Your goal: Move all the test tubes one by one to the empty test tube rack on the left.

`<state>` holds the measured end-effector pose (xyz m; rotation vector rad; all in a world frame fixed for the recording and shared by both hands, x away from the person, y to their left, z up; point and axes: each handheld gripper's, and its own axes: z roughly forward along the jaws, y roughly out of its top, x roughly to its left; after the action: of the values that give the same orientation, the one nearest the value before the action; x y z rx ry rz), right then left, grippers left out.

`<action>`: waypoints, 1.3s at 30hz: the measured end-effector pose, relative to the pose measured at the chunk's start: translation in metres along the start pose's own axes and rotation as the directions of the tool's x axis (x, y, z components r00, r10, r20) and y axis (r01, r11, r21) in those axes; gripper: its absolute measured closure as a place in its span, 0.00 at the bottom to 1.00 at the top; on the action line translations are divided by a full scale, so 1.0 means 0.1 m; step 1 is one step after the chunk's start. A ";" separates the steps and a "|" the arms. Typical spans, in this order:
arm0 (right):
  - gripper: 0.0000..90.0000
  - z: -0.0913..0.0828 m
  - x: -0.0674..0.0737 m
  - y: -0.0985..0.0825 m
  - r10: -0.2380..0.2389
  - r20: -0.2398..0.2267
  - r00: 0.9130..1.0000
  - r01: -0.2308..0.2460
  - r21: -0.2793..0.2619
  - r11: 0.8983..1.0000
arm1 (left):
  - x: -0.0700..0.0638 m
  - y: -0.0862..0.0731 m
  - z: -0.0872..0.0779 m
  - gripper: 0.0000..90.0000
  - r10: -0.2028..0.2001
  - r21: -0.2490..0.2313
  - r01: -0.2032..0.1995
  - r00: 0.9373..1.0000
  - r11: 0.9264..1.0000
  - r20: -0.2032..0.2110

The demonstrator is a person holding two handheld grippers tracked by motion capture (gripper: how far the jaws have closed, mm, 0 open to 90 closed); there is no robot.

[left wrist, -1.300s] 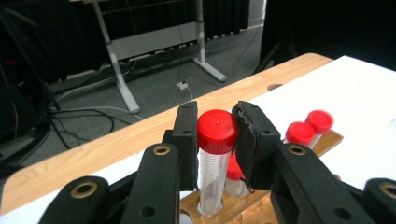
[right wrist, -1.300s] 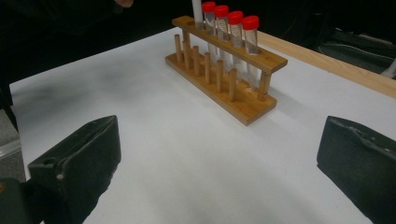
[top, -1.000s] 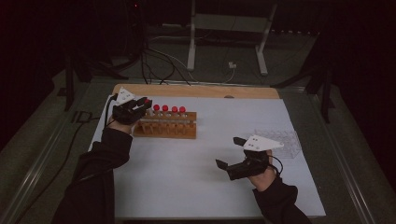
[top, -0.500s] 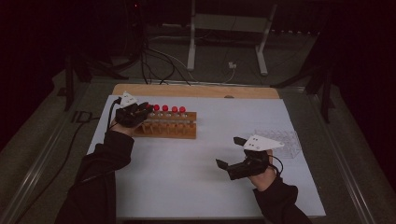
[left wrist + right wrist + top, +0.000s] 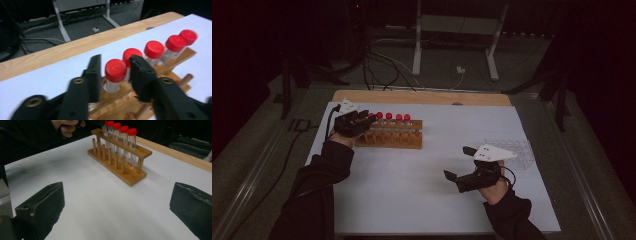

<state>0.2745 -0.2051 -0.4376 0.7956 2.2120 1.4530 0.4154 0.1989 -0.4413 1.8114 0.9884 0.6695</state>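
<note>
The left claw (image 5: pixel 112 75) is hanging over the end of the wooden rack (image 5: pixel 388 136) near the far left corner of the tabletop (image 5: pixel 412 200), and its jaws have just been opening. They are now standing apart on either side of the nearest red-capped tube (image 5: pixel 115 75), with gaps showing between the pads and the cap. The tube is sitting upright in the rack's end hole, first in a row of five. That suggests it is being released after seating, so this placement looks finished. The right claw (image 5: pixel 462 162) is waiting wide open and empty near the tabletop's right edge, beside a clear tray (image 5: pixel 517 150).
</note>
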 end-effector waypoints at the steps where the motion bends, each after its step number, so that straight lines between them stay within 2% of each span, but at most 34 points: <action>1: 0.00 0.00 0.00 0.00 0.000 0.001 1.000 0.000 0.000 1.000 | 0.00 0.01 -0.03 0.60 0.002 -0.002 -0.002 1.000 1.000 0.001; 4: 0.00 0.00 0.00 0.00 0.000 0.000 1.000 0.000 -0.002 1.000 | -0.01 0.04 -0.13 0.53 -0.004 -0.018 0.004 1.000 1.000 0.009; 8: 0.00 -0.01 0.01 0.01 -0.001 0.002 1.000 0.001 -0.004 1.000 | -0.04 0.06 -0.28 0.43 -0.012 -0.034 0.014 0.998 0.999 0.055; 9: 0.00 -0.02 0.01 0.01 -0.001 0.003 1.000 0.001 -0.005 1.000 | -0.06 0.06 -0.31 0.39 -0.003 -0.031 0.005 0.999 0.999 0.047; 12: 0.00 -0.02 0.01 0.01 0.000 0.005 1.000 0.000 -0.006 1.000 | -0.10 0.05 -0.41 0.29 -0.002 -0.026 0.004 0.998 1.000 0.058; 15: 0.00 -0.02 0.01 0.01 -0.001 0.005 1.000 0.001 -0.008 1.000 | -0.13 0.02 -0.50 0.19 -0.013 -0.019 0.015 0.996 1.000 0.084; 20: 0.00 -0.02 0.02 0.02 -0.002 0.003 1.000 0.003 -0.011 1.000 | -0.20 -0.03 -0.63 0.11 -0.016 -0.003 0.017 0.991 1.000 0.133; 23: 0.00 -0.02 0.02 0.02 -0.001 0.003 1.000 0.001 -0.011 1.000 | -0.24 -0.08 -0.69 0.04 -0.018 0.005 0.017 0.983 1.000 0.182; 24: 0.00 -0.02 0.02 0.02 -0.001 0.004 1.000 0.001 -0.011 1.000 | -0.25 -0.11 -0.71 0.02 -0.019 0.002 0.019 0.977 1.000 0.212; 26: 0.00 -0.02 0.03 0.02 0.000 0.003 1.000 0.001 -0.012 1.000 | -0.28 -0.15 -0.74 0.02 -0.020 0.010 0.018 0.974 1.000 0.224; 30: 0.00 -0.01 0.03 0.01 -0.001 0.002 1.000 0.001 -0.009 1.000 | -0.36 -0.26 -0.79 0.02 -0.018 0.009 0.016 0.962 1.000 0.271; 34: 0.00 -0.01 0.03 0.01 -0.003 0.002 1.000 0.003 -0.011 1.000 | -0.44 -0.36 -0.83 0.02 -0.016 0.009 0.014 0.955 1.000 0.297; 36: 0.00 -0.01 0.03 0.01 -0.004 0.002 1.000 0.004 -0.012 1.000 | -0.48 -0.41 -0.85 0.02 -0.015 0.004 0.015 0.947 1.000 0.321; 39: 0.00 -0.01 0.03 0.01 -0.005 0.004 1.000 0.005 -0.010 1.000 | -0.55 -0.48 -0.87 0.02 0.000 0.008 -0.003 0.940 1.000 0.342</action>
<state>0.2722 -0.2032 -0.4365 0.7886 2.2009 1.4582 0.3024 0.2045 -0.4499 1.8572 0.7559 0.3330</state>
